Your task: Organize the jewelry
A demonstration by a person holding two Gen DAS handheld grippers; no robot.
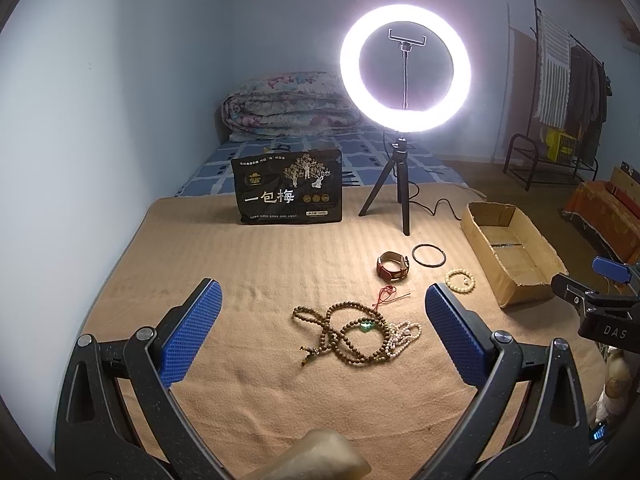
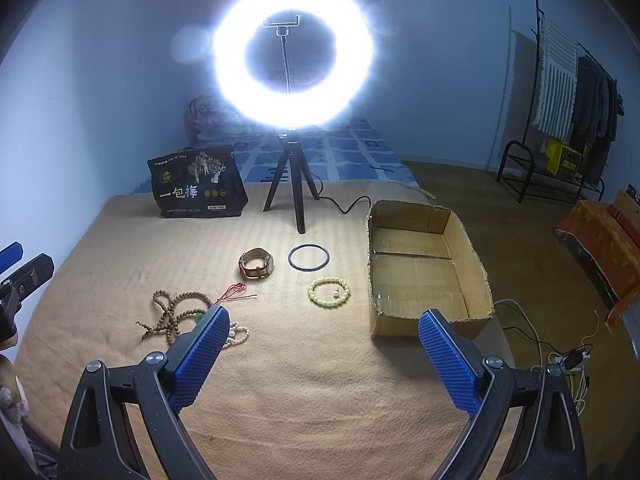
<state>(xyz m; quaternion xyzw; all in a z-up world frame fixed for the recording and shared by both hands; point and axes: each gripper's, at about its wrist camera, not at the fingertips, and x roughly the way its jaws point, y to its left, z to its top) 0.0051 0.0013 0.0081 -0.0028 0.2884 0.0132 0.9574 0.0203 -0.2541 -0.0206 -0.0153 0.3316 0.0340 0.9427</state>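
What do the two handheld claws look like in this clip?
Both match: the left claw and right claw have black speckled plastic frames with silver rivets and two fingers faced with blue honeycomb-textured pads. White "DAS" lettering marks the right claw's body.

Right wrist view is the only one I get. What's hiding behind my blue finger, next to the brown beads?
Observer: The left wrist view shows a white bead string bunched against the right side of the brown bead necklace.
Operator: Is that green bit part of it?
Observer: It's a small green pendant lying among the brown loops. It shows whole in that view.
Operator: Is my other grabber holding anything?
Observer: No. The left gripper is open, with its fingers wide apart and nothing between them.
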